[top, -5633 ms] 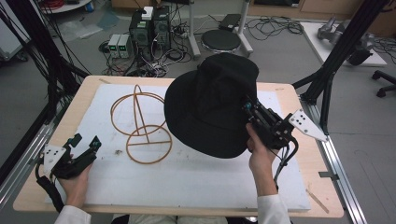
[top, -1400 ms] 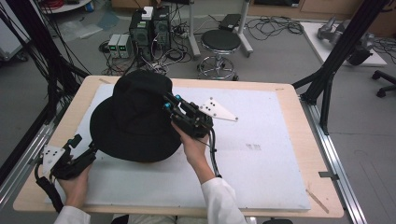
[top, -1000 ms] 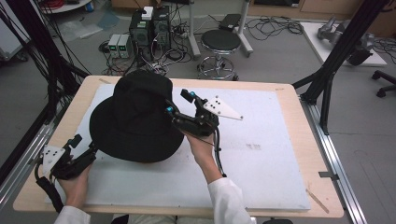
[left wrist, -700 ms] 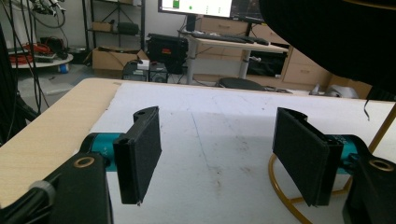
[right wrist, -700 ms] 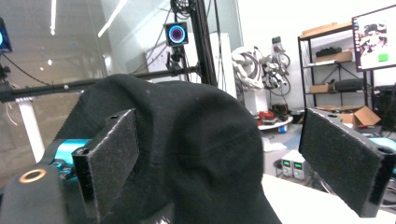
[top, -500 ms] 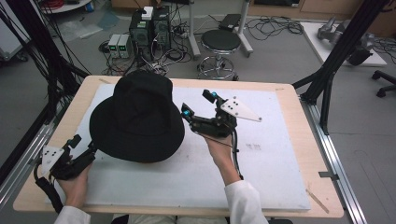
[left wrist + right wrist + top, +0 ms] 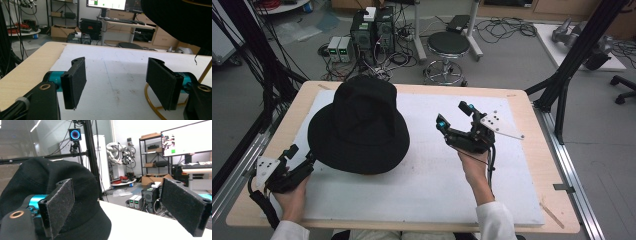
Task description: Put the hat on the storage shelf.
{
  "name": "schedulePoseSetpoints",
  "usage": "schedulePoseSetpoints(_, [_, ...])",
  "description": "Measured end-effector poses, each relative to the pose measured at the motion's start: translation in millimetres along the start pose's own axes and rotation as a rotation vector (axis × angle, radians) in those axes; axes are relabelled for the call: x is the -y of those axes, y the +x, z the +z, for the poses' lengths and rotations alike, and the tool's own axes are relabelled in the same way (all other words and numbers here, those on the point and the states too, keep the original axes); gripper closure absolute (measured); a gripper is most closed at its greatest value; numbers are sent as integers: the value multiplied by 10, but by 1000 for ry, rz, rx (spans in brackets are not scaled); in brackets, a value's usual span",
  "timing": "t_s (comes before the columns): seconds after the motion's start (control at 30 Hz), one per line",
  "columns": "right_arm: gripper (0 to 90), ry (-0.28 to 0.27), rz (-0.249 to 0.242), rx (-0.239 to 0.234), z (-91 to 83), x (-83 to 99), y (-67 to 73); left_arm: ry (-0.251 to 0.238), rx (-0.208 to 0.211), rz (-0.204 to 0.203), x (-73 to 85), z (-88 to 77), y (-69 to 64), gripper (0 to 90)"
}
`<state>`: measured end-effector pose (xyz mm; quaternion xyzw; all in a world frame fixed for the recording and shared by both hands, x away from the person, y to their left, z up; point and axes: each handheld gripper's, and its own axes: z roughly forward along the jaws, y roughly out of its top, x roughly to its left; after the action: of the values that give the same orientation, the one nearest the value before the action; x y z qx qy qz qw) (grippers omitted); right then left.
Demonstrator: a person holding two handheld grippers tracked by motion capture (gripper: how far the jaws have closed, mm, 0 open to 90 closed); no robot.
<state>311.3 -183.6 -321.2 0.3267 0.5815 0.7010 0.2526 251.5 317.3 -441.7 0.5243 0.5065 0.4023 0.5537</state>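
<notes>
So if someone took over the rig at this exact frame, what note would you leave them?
Right gripper: open, nothing between its jaws, apart from the black hat on its right side.
Left gripper: open, empty, resting at the hat's near-left brim.
Hat sits on the gold wire stand, on the white mat.
Done: hat placed and released.
Left: apparently only to check that the hat sits steady.

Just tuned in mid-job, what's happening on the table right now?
A person is working with a gripper in each hand. The black hat sits on the gold wire stand at the left of the white mat. The right gripper has just opened, has nothing between its fingers and is off to the hat's right. The left gripper rests open by the brim.
</notes>
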Motion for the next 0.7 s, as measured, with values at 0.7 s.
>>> schedulePoseSetpoints(0.7, [112, 20, 63, 164, -716, 277, -449, 2, 5, -30, 9, 9, -8, 326])
